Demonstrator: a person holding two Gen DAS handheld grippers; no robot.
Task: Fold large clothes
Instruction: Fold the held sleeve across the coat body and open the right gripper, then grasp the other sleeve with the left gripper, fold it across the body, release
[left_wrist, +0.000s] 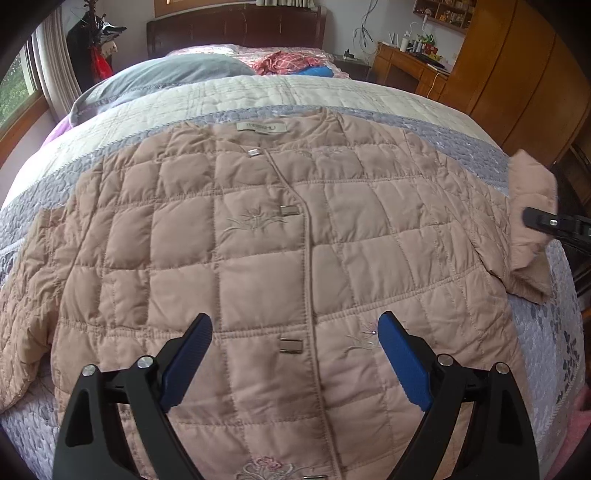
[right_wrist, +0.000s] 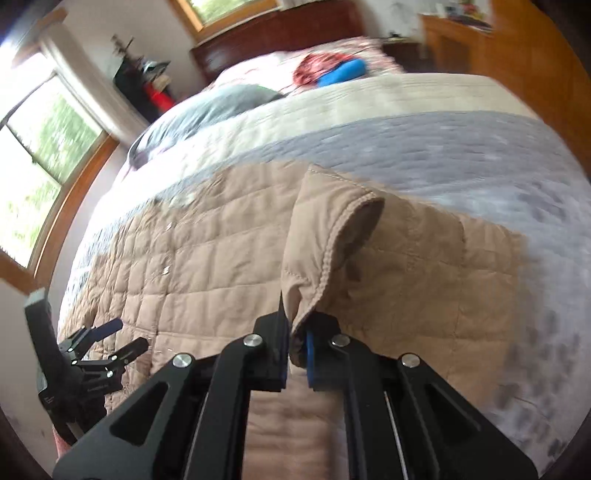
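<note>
Quilted, padded fabric makes up the pinkish-tan jacket (left_wrist: 258, 240), which lies front-up and spread flat on the bedspread (left_wrist: 424, 129), directly ahead of and beneath the left gripper (left_wrist: 295, 332). Its collar label points away from the left fingers toward the headboard (left_wrist: 236, 29), and the hem runs under them toward the camera, so the long axis follows the buttoned placket (left_wrist: 306, 258) straight out between the two blue pads (left_wrist: 402, 362).

The left gripper hovers spread wide over the lower front, grasping nothing. The right gripper (right_wrist: 295, 343) is clenched on the cuff of the jacket's sleeve (right_wrist: 332, 229), which rises folded above its fingertips; the body of the jacket lies to the left of those fingers.

By my judgement the garment is soft, bulky and light, springy rather than stiff, with a slightly slick shell. Thick layers may puff back open after folding. Stitched edges such as cuff, hem corner or shoulder seam look like the firmest places to pinch; the metal clasps (left_wrist: 288, 210) are best avoided.
</note>
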